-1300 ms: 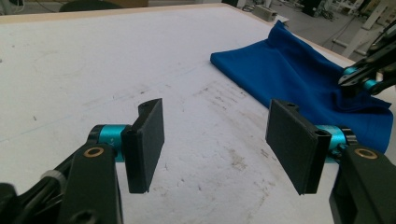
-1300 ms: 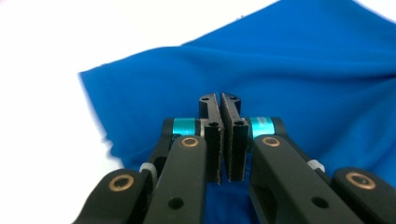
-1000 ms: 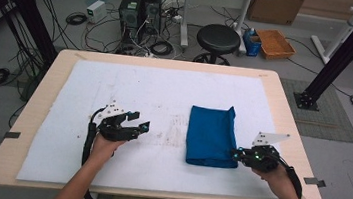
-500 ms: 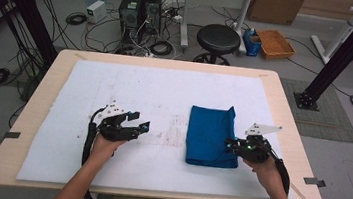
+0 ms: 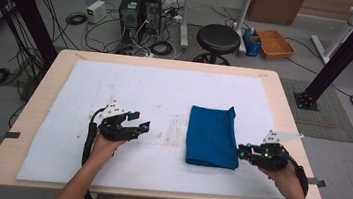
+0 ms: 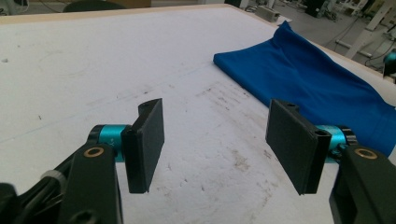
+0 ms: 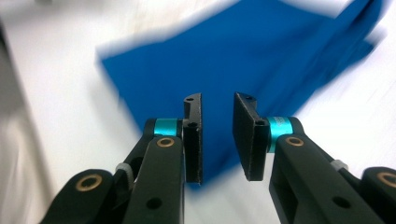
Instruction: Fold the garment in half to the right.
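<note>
Blue cloth [image 5: 213, 136] lies folded on the white-covered bench [image 5: 164, 103], seemingly finished (the right gripper view is blurred), with the right gripper [image 5: 244, 152] just beside its near corner, jaws just parted and empty, and the left gripper [image 5: 142, 127] spread idle well apart.

my black tongs with teal collars, the left gripper [image 5: 142, 126] and right gripper [image 5: 242, 151], flank a plain deep-blue cloth [image 5: 212, 136] on the smudged white table cover [image 5: 165, 93].
</note>
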Available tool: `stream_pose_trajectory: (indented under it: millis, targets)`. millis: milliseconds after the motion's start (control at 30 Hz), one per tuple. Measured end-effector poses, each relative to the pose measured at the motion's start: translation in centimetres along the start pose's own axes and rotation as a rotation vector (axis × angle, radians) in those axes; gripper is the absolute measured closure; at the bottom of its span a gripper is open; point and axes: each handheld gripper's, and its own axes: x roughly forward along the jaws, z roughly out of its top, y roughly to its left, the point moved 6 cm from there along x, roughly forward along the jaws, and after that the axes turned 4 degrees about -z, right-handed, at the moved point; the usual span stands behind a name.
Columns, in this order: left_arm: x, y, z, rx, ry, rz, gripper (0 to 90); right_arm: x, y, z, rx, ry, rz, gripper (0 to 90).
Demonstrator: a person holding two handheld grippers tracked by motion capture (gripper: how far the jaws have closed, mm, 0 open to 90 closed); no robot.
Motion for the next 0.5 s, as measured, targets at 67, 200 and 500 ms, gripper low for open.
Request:
stream_pose_trajectory:
  millis: [67,200,500]
  targets:
    - [0.0,0.0,0.0,0.001,0.002,-0.001,37.3,0.7,-0.6,1.7,0.024,-0.053,-0.076,69.9]
    - [-0.1,0.0,0.1,-0.003,-0.004,0.001,37.3,4.0,-2.1,4.5,0.044,-0.058,-0.237,70.0]
    - [-0.1,0.1,0.1,-0.003,-0.007,-0.003,37.3,9.7,-8.3,4.6,0.162,0.134,-0.468,75.6]
